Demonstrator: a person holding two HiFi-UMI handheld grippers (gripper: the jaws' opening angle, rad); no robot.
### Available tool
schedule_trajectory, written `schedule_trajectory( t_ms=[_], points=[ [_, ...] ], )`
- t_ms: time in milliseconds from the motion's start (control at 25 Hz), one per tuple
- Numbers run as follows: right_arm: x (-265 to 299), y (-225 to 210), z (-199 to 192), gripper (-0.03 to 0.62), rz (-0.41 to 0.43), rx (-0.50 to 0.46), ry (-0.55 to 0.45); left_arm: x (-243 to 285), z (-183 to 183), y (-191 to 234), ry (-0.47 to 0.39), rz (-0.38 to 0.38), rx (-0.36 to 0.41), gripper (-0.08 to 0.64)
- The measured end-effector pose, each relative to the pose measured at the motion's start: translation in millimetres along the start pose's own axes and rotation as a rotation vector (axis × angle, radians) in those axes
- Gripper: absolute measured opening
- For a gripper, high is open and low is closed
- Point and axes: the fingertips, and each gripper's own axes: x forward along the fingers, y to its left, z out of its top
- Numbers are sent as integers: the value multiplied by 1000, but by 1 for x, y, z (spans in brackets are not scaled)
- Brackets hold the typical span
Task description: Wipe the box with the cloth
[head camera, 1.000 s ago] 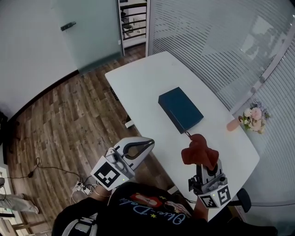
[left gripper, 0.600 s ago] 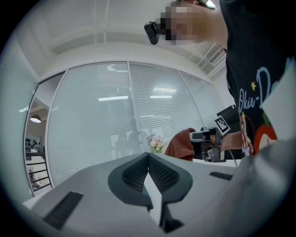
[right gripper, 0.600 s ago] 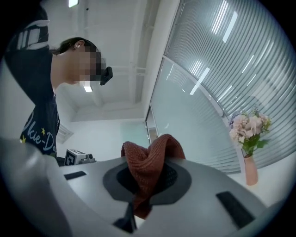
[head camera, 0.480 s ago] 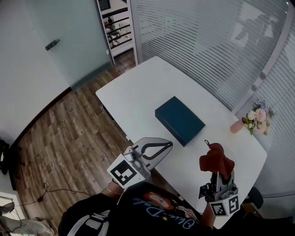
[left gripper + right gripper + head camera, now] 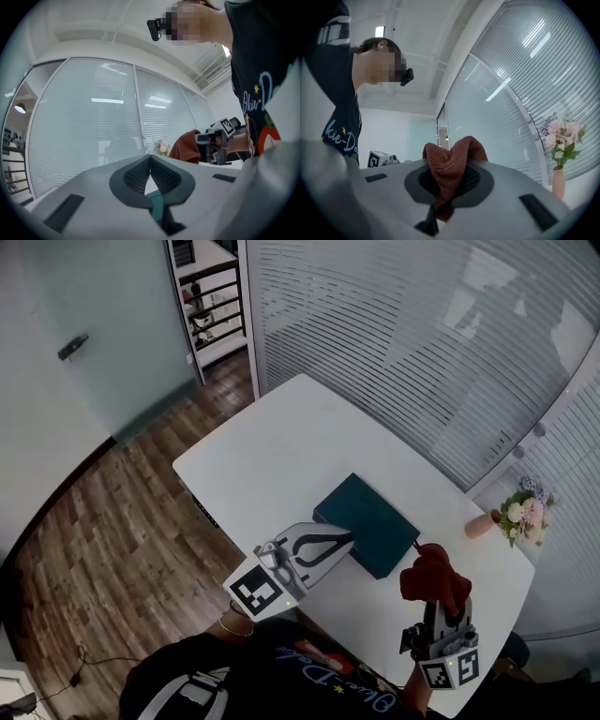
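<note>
A dark blue flat box (image 5: 370, 522) lies on the white table (image 5: 281, 456). My right gripper (image 5: 439, 601) is shut on a bunched rust-red cloth (image 5: 429, 578), held up over the table's near right part, short of the box. In the right gripper view the cloth (image 5: 452, 171) bulges up between the closed jaws. My left gripper (image 5: 343, 538) is shut and holds nothing; its tips lie over the box's near left edge. The left gripper view shows its jaws meeting at the tips (image 5: 150, 157), with the cloth (image 5: 185, 146) and right gripper beyond.
A small vase of pink flowers (image 5: 518, 514) stands at the table's far right edge. Glass walls with blinds run behind the table. Wooden floor (image 5: 112, 531) lies to the left, and the person's body is at the table's near edge.
The head view has swung so the table sits nearer and more central. My left gripper has come forward to the box's near edge. The right gripper still holds the cloth up.
</note>
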Motion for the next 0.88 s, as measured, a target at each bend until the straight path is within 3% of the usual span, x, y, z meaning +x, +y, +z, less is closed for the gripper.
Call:
schedule_trajectory(
  t_ms=[400,880],
  points=[
    [71,-12,-45,26,-61,-37,20,5,-53,81,24,-41,-63,3],
    [112,-20,-61,26,-102,-147,118,21,-75,110,30,-136,-81,3]
  ],
)
